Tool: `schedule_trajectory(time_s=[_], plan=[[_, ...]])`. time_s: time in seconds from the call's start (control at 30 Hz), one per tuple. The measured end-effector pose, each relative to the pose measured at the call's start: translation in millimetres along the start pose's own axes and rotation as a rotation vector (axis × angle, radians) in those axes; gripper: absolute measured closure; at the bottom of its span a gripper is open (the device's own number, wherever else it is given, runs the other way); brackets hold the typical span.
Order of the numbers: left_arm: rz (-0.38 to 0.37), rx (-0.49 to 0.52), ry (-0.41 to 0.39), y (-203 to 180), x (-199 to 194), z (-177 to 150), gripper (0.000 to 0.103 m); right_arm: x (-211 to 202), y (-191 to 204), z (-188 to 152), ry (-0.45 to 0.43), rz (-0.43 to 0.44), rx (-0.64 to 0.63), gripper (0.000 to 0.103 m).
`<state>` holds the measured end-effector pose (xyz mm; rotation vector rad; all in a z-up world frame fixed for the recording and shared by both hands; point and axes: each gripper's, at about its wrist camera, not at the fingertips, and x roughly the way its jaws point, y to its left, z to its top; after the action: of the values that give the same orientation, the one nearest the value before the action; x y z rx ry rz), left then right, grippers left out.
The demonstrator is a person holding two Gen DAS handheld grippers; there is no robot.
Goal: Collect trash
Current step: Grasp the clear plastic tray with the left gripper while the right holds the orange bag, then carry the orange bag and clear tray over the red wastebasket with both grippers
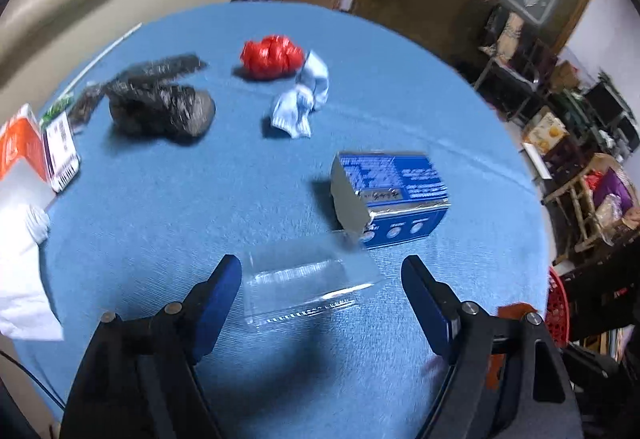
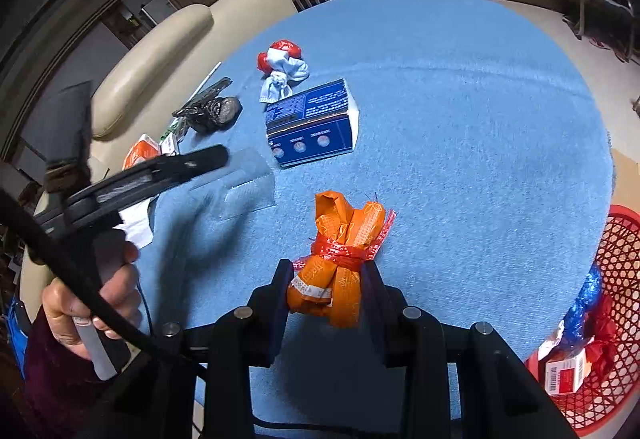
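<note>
Orange bundle [image 2: 338,271] clamped in right claw [image 2: 326,291] (red-tied), left claw [image 1: 322,285] spread

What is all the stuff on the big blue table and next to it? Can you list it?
box: 1, blue, mid table
clear tray: 1, see-through, between the left gripper's open jaws
black bag: 1, far left
red wad: 1, far side
pale cloth: 1, light blue, beside red wad
orange bundle: 1, tied with red net, held
basket: 1, red, off table's right edge, trash inside
packets: several, orange and white, left edge
left gripper: open
right gripper: shut on bundle
hand: 1, holding left gripper
</note>
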<state>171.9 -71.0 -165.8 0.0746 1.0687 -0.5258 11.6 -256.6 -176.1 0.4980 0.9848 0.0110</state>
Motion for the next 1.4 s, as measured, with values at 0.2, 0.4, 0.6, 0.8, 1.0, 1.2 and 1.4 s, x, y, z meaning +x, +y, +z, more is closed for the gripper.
schedule_trajectory(time_s=[0.2, 0.4, 0.6, 0.8, 1.0, 1.2, 1.4], plan=[[0.020, -0.066, 0.004, -0.1, 13.7, -6.8, 0.019, 1.0, -5.9, -0.4, -0.008, -0.027, -0.013, 0.066], [0.052, -0.075, -0.009, -2.9, 20.0, -13.0, 0.019, 3.3, -9.7, -2.5, -0.014, -0.032, -0.017, 0.066], [0.059, -0.098, -0.060, 0.9, 17.6, -15.5, 0.020, 2.1, -15.4, -3.5, -0.020, -0.037, -0.006, 0.066], [0.078, -0.110, -0.121, 5.2, 0.3, -19.9, 0.021, -5.3, -17.8, -2.7, -0.044, -0.044, -0.007, 0.066], [0.134, -0.049, -0.176, -17.2, -28.5, -27.0, 0.021, -15.3, -23.0, -5.4, -0.066, -0.046, 0.005, 0.066], [0.177, 0.042, -0.201, -48.3, -44.3, -39.5, 0.021, -37.3, -34.6, -8.3, -0.109, -0.060, 0.023, 0.066], [0.196, 0.131, -0.223, -82.5, -56.3, -52.6, 0.021, -59.6, -53.3, -15.1, -0.146, -0.078, 0.059, 0.066]])
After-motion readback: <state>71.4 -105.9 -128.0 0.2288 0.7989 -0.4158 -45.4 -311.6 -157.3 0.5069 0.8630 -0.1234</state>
